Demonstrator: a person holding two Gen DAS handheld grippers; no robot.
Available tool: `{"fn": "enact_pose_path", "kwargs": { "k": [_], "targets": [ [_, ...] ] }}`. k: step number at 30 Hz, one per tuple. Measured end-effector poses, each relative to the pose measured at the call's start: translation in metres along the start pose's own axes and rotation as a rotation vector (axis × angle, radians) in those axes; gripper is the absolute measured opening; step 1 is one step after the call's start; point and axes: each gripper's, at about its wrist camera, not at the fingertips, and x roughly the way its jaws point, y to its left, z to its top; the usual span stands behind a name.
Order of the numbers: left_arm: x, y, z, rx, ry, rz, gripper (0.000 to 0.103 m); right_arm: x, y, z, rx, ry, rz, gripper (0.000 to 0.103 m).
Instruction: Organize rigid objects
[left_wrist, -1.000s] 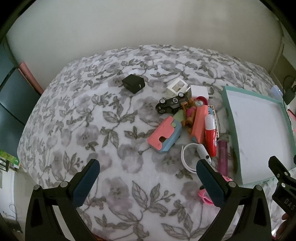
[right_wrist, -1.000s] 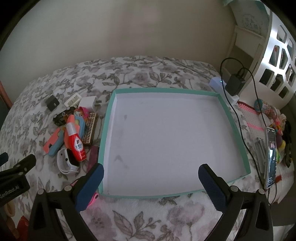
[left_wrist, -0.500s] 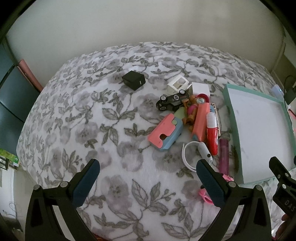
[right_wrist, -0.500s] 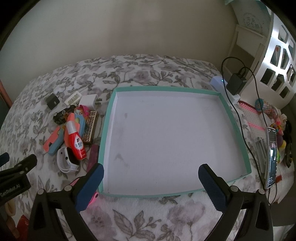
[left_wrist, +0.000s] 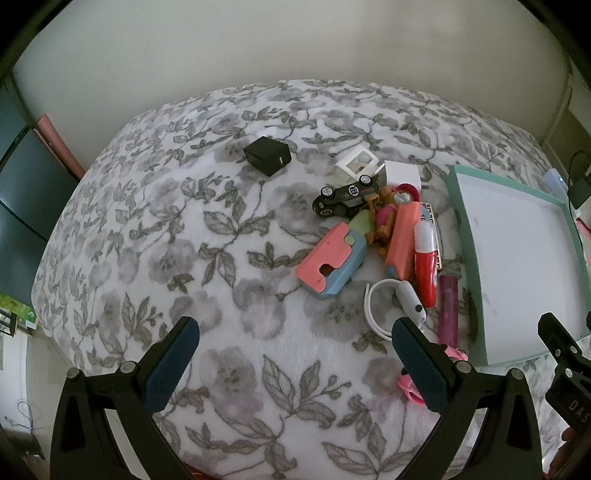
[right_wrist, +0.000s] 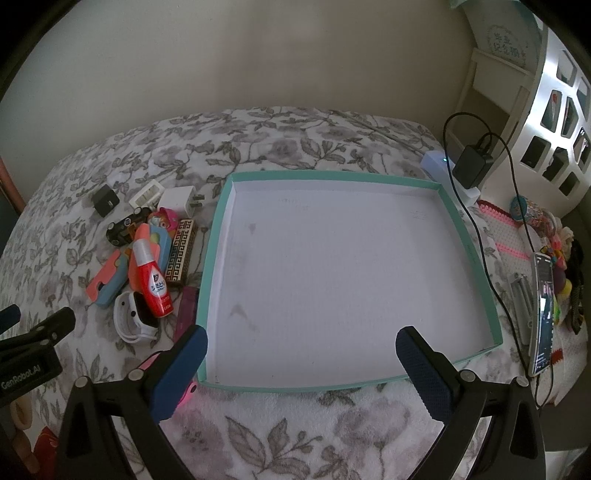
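Note:
A pile of small rigid objects lies on a floral blanket: a black charger (left_wrist: 267, 156), a black toy car (left_wrist: 345, 195), a pink and blue block (left_wrist: 331, 261), a red bottle (left_wrist: 425, 263), a white watch (left_wrist: 399, 303) and a purple tube (left_wrist: 448, 306). A teal-rimmed white tray (right_wrist: 212, 251) lies empty to their right; it also shows in the left wrist view (left_wrist: 465, 229). My left gripper (left_wrist: 295, 363) is open and empty, hovering short of the pile. My right gripper (right_wrist: 301, 367) is open and empty over the tray's near edge.
A phone (right_wrist: 542, 310), cables and a black plug (right_wrist: 472, 166) lie right of the tray beside a white shelf unit. A pink item (left_wrist: 410, 387) lies under the left gripper's right finger. A wall runs behind the bed.
Both views have shifted slightly; the left gripper has drawn back a little, so the pile sits a bit farther up. Both grippers stay open and empty.

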Motion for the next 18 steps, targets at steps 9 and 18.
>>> {"fn": "enact_pose_path", "kwargs": {
  "k": [9,18],
  "targets": [
    [0.0,0.0,-0.0002,0.001,0.0,0.0,0.103,-0.0004,0.0013,-0.0006,0.001,-0.001,-0.002,0.103],
    [-0.0001,0.0001,-0.0005,0.002,-0.001,-0.001,0.103,-0.0003,0.0022,-0.0007,0.001,-0.001,-0.003,0.103]
  ]
}}
